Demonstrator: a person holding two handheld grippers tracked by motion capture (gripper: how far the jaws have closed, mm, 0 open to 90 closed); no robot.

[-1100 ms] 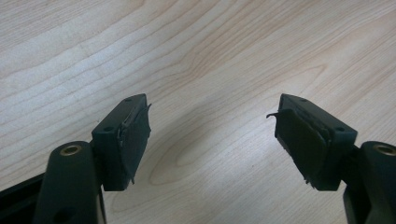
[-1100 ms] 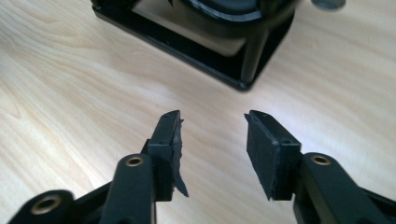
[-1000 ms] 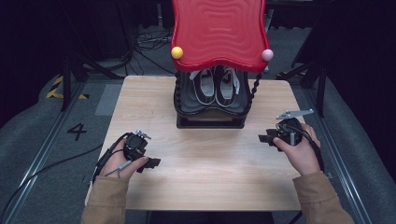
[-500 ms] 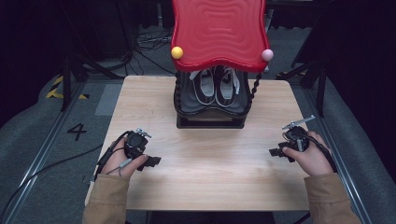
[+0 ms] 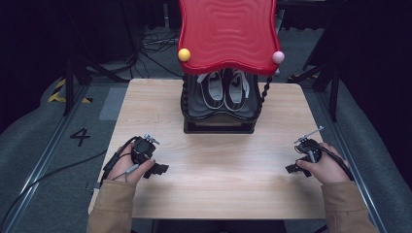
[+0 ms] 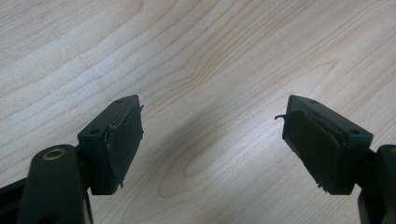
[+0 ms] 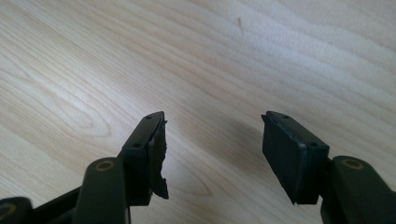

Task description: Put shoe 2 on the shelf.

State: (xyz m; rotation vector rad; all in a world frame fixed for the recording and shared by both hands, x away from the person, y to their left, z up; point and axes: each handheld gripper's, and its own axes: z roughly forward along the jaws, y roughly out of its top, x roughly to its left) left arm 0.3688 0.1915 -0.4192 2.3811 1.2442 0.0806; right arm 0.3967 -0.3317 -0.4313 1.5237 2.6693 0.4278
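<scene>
On the near part of the wooden surface [image 5: 214, 160] your two hands rest well apart, each holding a hand-held gripper. Your left hand-held gripper [image 5: 156, 169] sits low at the near left, its black jaws pointing toward the middle of the surface, and its cable [image 5: 112, 158] loops round beside your wrist. Seen along the left hand-held gripper [image 6: 212, 140], the jaws stand wide apart with bare wood grain between them; the pads [image 6: 123, 140] look worn and frayed at the edges.

Your right hand-held gripper [image 5: 293, 168] lies at the near right, close to the surface's edge, jaws pointing inward toward the left. Seen along the right hand-held gripper [image 7: 212, 144], its jaws also stand wide with nothing between them, and one pad [image 7: 159, 158] is ragged, with a piece torn along its lower edge.

At the far middle of the surface stands a black rack [image 5: 218, 121] with twisted posts. A pair of shoes [image 5: 223, 90], dark with white inside, sits on it, toes toward you. Above them spreads a wavy red top [image 5: 227, 31], with a yellow ball [image 5: 184, 54] at its left corner and a pink ball [image 5: 278, 57] at its right. Both hand-held grippers are well clear of the rack.
</scene>
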